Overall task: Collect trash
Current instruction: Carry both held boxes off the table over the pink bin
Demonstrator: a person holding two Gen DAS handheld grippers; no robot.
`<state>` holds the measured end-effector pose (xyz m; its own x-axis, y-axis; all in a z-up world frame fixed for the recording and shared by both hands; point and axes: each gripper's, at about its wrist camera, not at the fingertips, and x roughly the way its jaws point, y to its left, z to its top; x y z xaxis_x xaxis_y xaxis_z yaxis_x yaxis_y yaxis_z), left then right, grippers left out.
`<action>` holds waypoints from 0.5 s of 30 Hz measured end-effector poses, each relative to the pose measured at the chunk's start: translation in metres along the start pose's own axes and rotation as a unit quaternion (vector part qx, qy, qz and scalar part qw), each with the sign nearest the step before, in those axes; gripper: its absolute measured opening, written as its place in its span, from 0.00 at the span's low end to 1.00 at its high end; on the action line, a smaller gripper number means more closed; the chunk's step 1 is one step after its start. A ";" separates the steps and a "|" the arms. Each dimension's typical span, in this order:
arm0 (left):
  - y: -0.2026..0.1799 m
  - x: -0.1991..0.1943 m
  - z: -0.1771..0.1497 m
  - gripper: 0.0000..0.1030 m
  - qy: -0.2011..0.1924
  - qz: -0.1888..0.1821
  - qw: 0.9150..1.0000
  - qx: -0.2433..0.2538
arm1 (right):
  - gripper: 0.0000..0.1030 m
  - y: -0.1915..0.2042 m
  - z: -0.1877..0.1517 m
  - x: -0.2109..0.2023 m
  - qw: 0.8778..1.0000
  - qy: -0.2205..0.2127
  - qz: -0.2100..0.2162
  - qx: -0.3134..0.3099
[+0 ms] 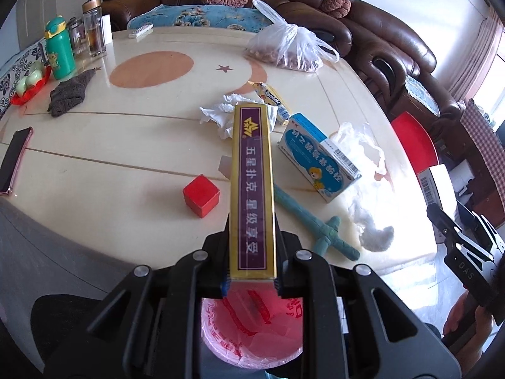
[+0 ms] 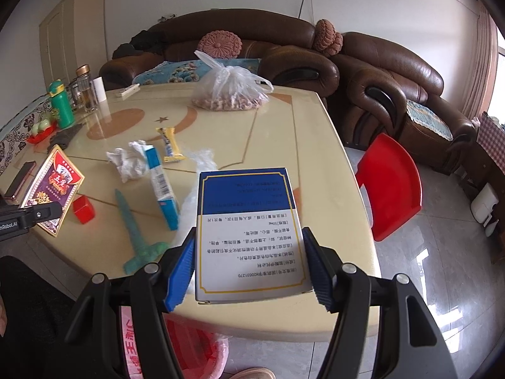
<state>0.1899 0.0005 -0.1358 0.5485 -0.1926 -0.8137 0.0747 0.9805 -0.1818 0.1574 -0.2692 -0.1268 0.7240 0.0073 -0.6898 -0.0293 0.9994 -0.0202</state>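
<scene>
Carrying 2 boxes off the table (image 2: 284, 132), I was midway through the clearing step: my left gripper (image 1: 252, 252) was pinched nearly shut on the narrow edges of a glossy gold card box (image 1: 252, 189), my right gripper (image 2: 249, 268) half open, clamped on a flat blue-and-white medicine carton (image 2: 249, 237). Both hung near the table's front edge, above the pink-lined bin (image 1: 252, 331); next, I judged, came lowering and releasing. Crumpled tissue (image 2: 126, 161) remained mid-table
</scene>
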 end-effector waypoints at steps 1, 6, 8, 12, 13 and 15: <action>0.000 -0.003 -0.002 0.20 0.000 0.000 1.000 0.001 | 0.60 0.003 -0.001 -0.003 1.000 -0.001 0.002 -0.001; 0.000 -0.016 -0.011 0.20 -0.002 -0.002 1.000 0.013 | 0.60 0.022 -0.006 -0.024 1.000 -0.006 0.014 -0.014; -0.001 -0.023 -0.016 0.20 -0.005 -0.003 1.000 0.020 | 0.60 0.029 -0.009 -0.033 1.000 -0.008 0.019 -0.015; -0.001 -0.036 -0.025 0.20 -0.012 -0.003 0.999 0.030 | 0.60 0.042 -0.014 -0.048 0.999 -0.012 0.026 -0.022; -0.001 -0.038 -0.026 0.20 -0.013 -0.004 0.999 0.031 | 0.60 0.045 -0.015 -0.052 0.999 -0.014 0.028 -0.024; -0.001 -0.045 -0.030 0.20 -0.018 -0.002 0.999 0.036 | 0.60 0.050 -0.018 -0.060 0.999 -0.017 0.030 -0.026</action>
<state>0.1400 0.0071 -0.1152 0.5770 -0.1968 -0.7927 0.1358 0.9801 -0.1445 0.1004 -0.2200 -0.0991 0.7430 0.0692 -0.6657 -0.1081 0.9940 -0.0174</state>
